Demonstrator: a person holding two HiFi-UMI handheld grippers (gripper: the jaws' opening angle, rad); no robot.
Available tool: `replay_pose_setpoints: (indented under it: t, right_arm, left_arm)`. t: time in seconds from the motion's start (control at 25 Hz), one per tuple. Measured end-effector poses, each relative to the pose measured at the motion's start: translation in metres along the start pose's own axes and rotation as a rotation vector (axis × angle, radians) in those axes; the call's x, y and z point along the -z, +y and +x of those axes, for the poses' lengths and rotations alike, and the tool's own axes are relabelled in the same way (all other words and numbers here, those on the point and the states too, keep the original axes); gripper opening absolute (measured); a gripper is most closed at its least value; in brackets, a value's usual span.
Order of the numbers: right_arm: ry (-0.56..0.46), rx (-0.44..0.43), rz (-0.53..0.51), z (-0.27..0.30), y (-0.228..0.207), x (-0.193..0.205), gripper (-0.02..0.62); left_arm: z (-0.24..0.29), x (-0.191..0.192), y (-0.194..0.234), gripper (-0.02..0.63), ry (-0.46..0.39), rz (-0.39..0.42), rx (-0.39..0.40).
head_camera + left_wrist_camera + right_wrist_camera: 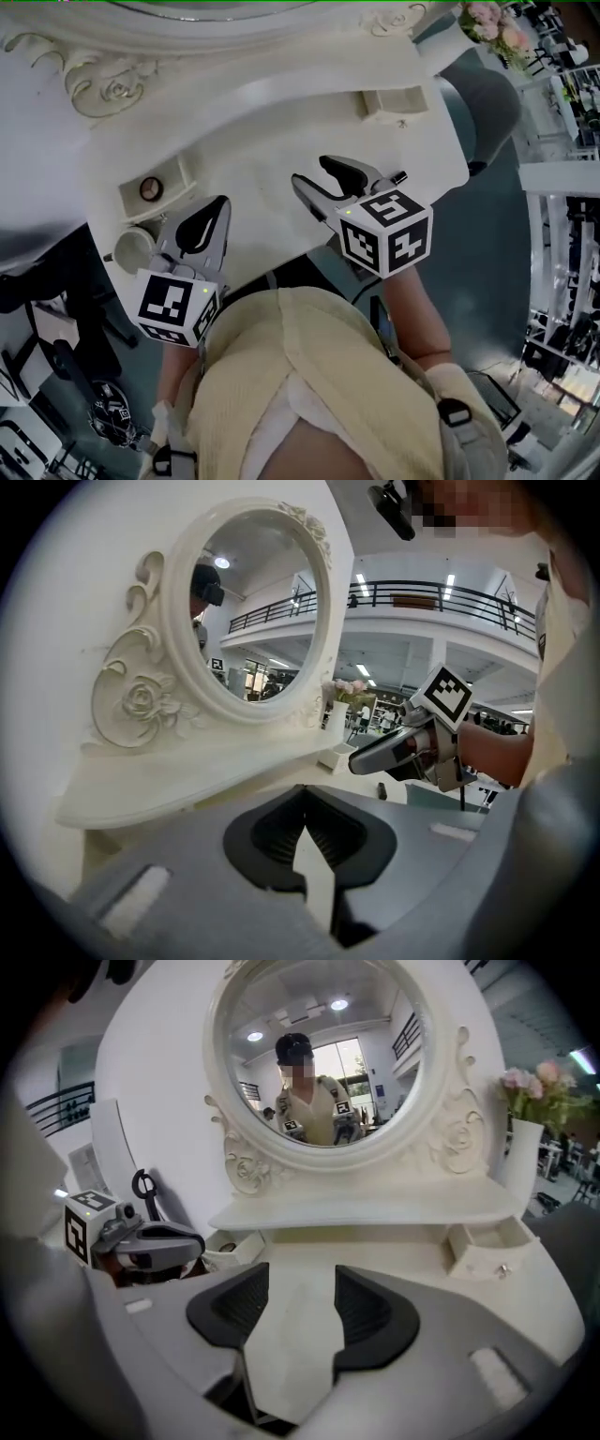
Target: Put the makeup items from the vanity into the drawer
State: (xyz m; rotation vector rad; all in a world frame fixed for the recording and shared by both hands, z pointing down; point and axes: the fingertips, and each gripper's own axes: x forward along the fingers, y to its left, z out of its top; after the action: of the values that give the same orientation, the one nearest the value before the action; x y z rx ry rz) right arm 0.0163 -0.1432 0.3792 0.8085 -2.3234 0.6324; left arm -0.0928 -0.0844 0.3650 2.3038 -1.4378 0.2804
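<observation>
1. White vanity (281, 122) with an oval mirror (319, 1054) along its back edge. A person stands at the front edge with a gripper in each hand.
2. Left gripper (217, 204): clenched, tips meeting, nothing between them. It hangs above the front-left part of the top and points toward the back-left corner.
3. Right gripper (309, 170): released, jaws wide apart, only bare top showing between them. It is above the middle of the front edge and aims at the mirror.
4. Left drawer (178, 178): a small box at the left end of the top, open, with its long side parallel to the back edge.
5. Round dark item (150, 188): lies flat inside the left drawer, face up. It is a disc, so it has no long axis and no heading. What kind of makeup it is cannot be told.
6. Right drawer (424, 101): a small box near the right end, pulled open, knob toward the front edge. Its contents are too small to read.
7. Round white pot (134, 246): at the front-left corner, near the left gripper.
8. Pink flowers (539, 1082) stand in a white vase at the back-right corner.
</observation>
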Motion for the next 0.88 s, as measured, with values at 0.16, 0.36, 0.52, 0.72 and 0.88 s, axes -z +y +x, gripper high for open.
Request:
replay_pose_setpoints:
  t: [0.16,0.36,0.52,0.72,0.88]
  right_arm:
    - [-0.010,0.090,0.074,-0.029,-0.048,0.022,0.224]
    - [-0.018,0.207,0.148,-0.061,-0.100,0.046,0.225]
    - [-0.024,0.271,0.214,-0.080,-0.132,0.065,0.225]
    - [-0.014,0.330,0.274,-0.093,-0.161,0.088,0.225]
    - [0.001,0.353,0.321,-0.093,-0.177,0.104,0.224]
  left_arm:
    - [0.028,-0.002,-0.030,-0.002,0.022,0.023,0.075]
    - [0.059,0.005,-0.066,-0.002,0.050,0.016,0.175]
    - [0.081,0.010,-0.091,-0.002,0.078,0.029,0.238]
    - [0.101,0.020,-0.115,-0.002,0.112,0.038,0.290]
    - [0.112,0.026,-0.127,-0.002,0.131,0.040,0.312]
